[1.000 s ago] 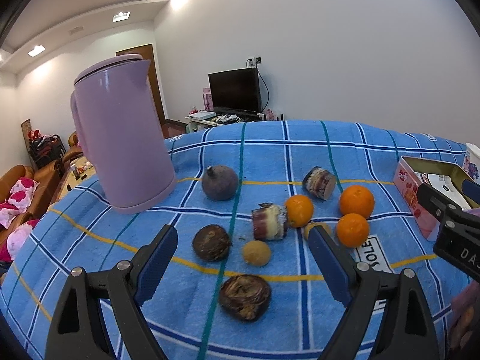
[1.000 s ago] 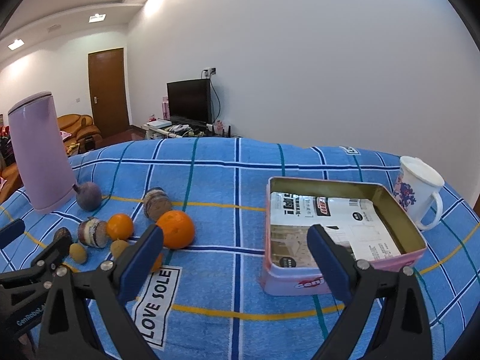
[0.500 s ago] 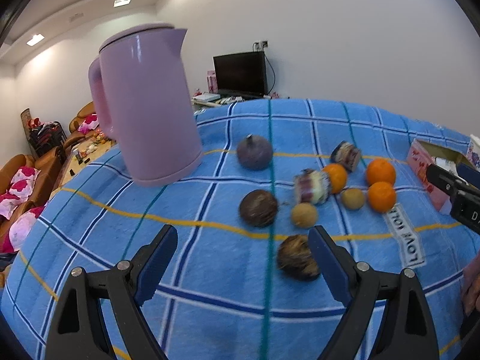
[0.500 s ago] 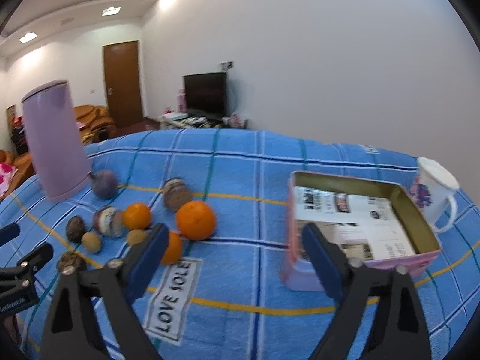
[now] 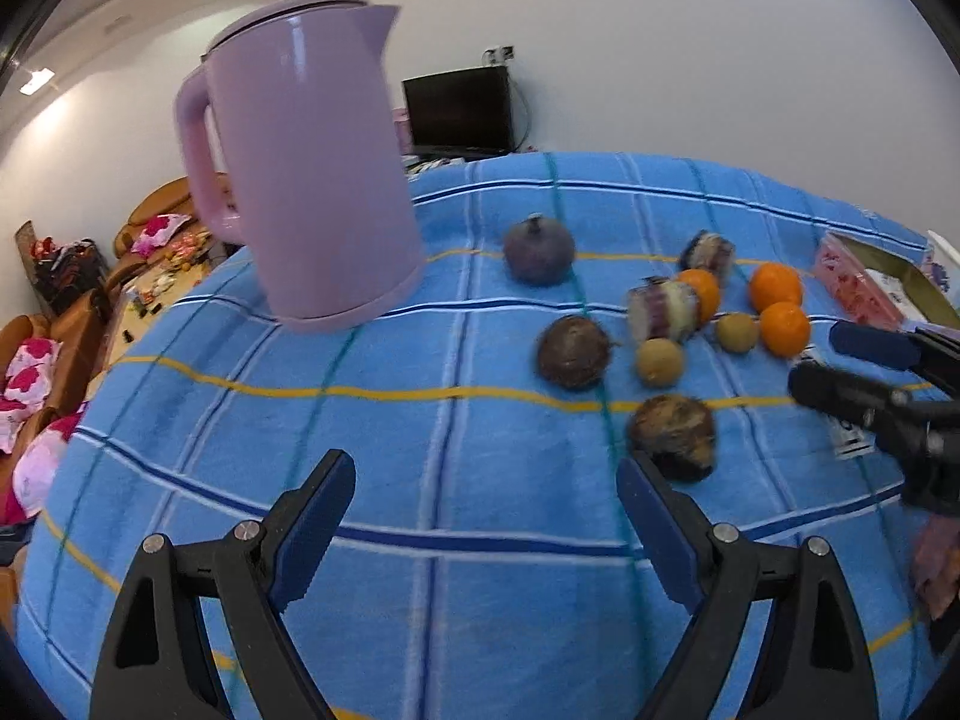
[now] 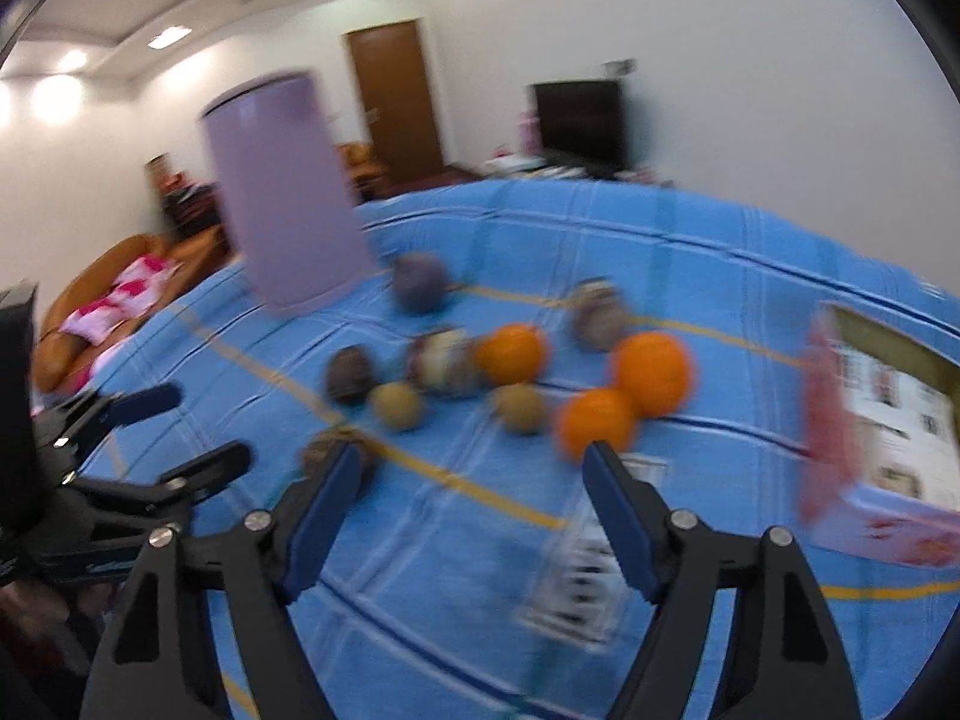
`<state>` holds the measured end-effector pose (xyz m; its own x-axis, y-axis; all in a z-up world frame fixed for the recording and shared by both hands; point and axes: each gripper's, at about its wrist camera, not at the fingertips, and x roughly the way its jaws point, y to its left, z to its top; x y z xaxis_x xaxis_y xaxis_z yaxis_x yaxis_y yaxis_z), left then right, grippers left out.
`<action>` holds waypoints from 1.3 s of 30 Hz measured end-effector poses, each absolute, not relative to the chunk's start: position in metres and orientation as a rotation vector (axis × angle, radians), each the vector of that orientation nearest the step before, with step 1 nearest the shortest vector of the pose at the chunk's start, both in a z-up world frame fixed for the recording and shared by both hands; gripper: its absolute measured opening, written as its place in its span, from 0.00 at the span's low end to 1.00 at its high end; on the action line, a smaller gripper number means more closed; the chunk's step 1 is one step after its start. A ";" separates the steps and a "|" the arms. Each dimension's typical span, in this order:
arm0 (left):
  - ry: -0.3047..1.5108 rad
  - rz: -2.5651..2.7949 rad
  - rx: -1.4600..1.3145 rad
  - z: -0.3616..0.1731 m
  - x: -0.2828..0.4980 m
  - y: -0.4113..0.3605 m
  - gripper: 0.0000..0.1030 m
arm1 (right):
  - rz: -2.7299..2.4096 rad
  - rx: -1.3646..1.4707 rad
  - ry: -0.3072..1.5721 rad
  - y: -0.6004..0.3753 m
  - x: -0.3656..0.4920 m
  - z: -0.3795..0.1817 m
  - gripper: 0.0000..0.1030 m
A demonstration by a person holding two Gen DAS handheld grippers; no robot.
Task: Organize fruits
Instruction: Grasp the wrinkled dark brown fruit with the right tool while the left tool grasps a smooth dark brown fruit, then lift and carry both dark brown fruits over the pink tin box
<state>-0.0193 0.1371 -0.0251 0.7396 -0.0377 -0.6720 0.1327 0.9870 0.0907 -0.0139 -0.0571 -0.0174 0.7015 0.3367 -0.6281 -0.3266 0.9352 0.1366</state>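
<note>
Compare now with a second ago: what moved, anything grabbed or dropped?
The right gripper swung left from the tin toward the fruit, its jaws closing partway with nothing between them. The left gripper shifted left toward the kettle, open and empty. Nothing was taken or let go; fruit, kettle and tin stay put.

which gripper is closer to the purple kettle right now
Left. The left gripper sits below the purple kettle; the right gripper is off beyond the fruit, near the oranges.
</note>
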 end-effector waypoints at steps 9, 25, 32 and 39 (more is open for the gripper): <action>0.710 -0.021 0.167 -0.011 -0.010 0.164 0.87 | 0.479 -0.014 0.912 0.014 0.028 -0.045 0.57; 0.795 -0.207 0.281 -0.032 0.057 0.088 0.82 | 0.318 0.080 0.731 -0.080 0.000 -0.018 0.46; 0.850 -0.247 0.210 -0.046 0.079 0.089 0.49 | 0.282 0.073 0.719 -0.086 -0.002 -0.014 0.46; 0.841 -0.236 0.202 -0.043 0.076 0.091 0.40 | 0.230 0.043 0.687 -0.090 0.002 -0.014 0.46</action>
